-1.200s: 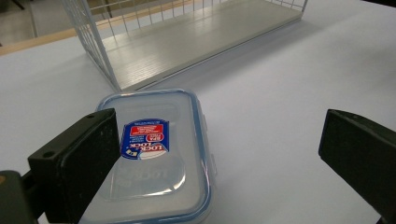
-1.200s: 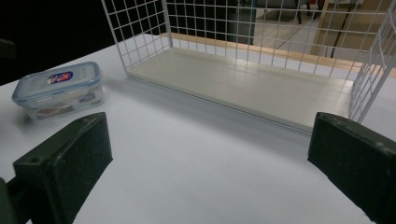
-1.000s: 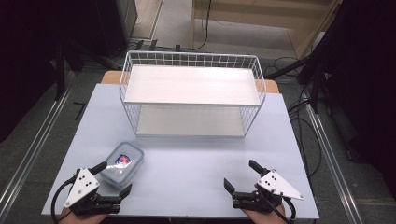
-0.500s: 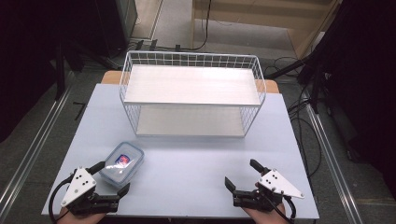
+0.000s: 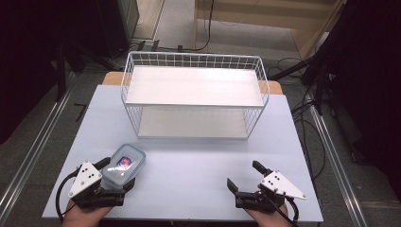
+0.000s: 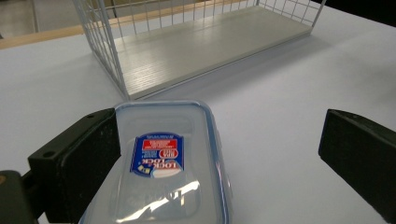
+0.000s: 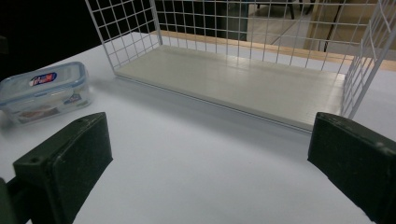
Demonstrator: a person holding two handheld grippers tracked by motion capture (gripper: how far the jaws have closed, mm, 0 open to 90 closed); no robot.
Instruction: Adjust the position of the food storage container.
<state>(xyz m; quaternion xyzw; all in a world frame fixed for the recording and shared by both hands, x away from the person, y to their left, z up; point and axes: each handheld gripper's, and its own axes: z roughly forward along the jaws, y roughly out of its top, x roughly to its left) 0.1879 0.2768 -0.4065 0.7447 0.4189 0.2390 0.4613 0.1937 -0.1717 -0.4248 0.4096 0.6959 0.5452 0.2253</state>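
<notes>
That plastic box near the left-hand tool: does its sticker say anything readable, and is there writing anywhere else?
"LOCK LOCK": on the blue and red sticker on the lid of the plastic box, seen upside down in the left gripper view.
Smaller lines on that sticker: too blurred to read.
Wire rack, table, both grippers: no writing that I can see.

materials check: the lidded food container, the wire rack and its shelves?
Food container: looks like clear plastic, glossy; contents and table show through, glare on the lid, blue seal line at the rim, printed label.
Wire rack: thin welded grid, probably white-coated metal, smooth.
Shelves: pale boards with faint lengthwise grain, matte; wood or laminate, can't tell which.
</notes>
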